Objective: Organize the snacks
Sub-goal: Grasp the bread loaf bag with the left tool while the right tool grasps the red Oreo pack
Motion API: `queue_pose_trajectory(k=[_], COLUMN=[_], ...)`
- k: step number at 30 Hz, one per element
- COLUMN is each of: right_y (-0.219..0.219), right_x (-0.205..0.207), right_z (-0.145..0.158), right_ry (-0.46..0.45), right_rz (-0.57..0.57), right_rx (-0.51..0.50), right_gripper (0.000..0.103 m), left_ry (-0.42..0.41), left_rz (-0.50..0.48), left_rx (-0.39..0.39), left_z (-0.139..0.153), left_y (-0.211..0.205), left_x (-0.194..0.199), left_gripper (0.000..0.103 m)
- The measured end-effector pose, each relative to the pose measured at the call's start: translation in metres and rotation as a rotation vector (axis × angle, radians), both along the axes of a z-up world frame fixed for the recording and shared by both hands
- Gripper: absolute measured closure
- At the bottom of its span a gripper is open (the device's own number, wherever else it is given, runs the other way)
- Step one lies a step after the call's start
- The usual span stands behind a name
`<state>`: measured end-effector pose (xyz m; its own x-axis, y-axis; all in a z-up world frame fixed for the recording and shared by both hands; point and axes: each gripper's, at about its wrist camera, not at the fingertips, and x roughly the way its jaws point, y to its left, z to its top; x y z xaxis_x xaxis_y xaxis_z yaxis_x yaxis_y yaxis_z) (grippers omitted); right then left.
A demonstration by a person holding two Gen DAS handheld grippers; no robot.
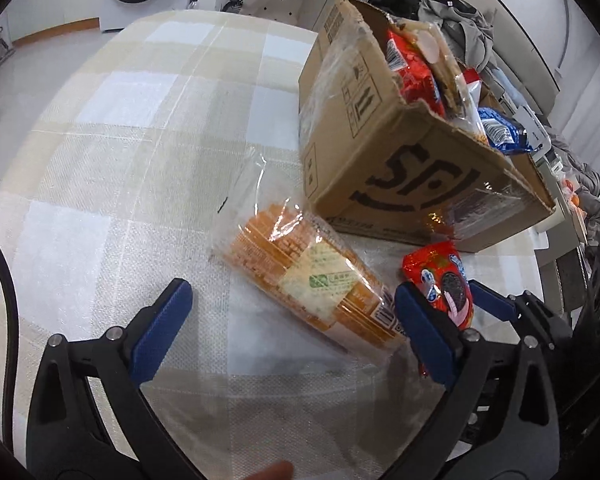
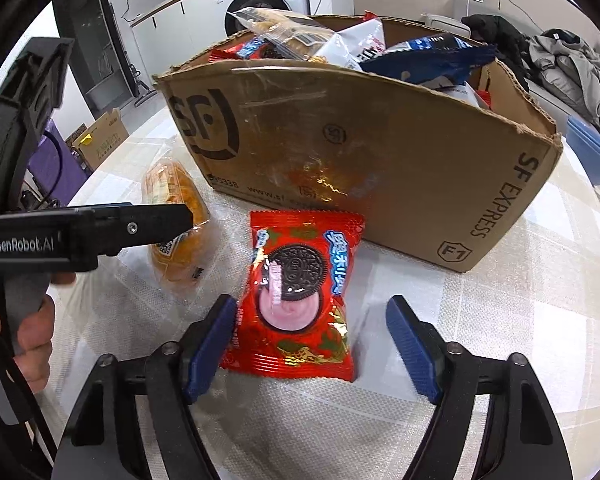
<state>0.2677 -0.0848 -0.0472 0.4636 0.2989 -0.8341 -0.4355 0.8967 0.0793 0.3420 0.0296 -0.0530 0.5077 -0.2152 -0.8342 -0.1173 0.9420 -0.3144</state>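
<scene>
So the cardboard box [image 2: 360,168] sits on a table with a pale checked cloth [image 1: 120,152], already stuffed with snack bags – red ones, a blue one [image 2: 428,56], some clear-wrapped stuff poking over the torn rim. Two things lie on the cloth just in front of it. The red Oreo pack [image 2: 300,300] lies flat, face up, its top edge close to the box's front wall, and the right gripper [image 2: 312,340] straddles its lower half: the left blue pad is right at the pack's edge, the right pad stands clear with cloth showing between, so no grip on it. To its left lies the clear bag of orange crackers [image 1: 312,276], diagonal on the cloth, near the box corner. The left gripper [image 1: 292,332] hovers over that bag with its jaws spread wide – the bag's near end lies between the pads, close to the right one, neither pressing on it. A hand [image 2: 28,332] holds that gripper's handle.
</scene>
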Motion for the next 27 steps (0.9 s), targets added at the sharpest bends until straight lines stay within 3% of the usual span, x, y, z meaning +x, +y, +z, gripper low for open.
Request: queue_pose_trajectory(k=[4,7,12,19,27], right_y=[0.005,0.005,0.009,0.003,-0.013], right_x=[-0.003,-0.002,-0.004,-0.006,-0.013], right_z=[0.000,0.001,0.003,0.005,0.014], right_ry=[-0.001,0.001,-0.011,-0.017,-0.037], right_rz=[0.005,0.017,0.026,0.015,-0.005], right_rx=[0.009,0.031,0.032,0.060,0.106], right_gripper=[0.034,0.047,0.055,0.057,0.057], left_ry=[-0.019,-0.040,-0.074,-0.096,-0.112], left_rz=[-0.036,-0.053,-0.071,-0.086,-0.095], left_rx=[-0.057,-0.079,-0.082,-0.060,-0.048], left_z=[-0.001,-0.002,-0.001,0.000,0.005], left_y=[-0.001,-0.005,-0.012,-0.011,-0.003], left_x=[0.005,0.001,-0.002,-0.023,-0.042], left_gripper=[0.034,0.044,0.054,0.061,0.062])
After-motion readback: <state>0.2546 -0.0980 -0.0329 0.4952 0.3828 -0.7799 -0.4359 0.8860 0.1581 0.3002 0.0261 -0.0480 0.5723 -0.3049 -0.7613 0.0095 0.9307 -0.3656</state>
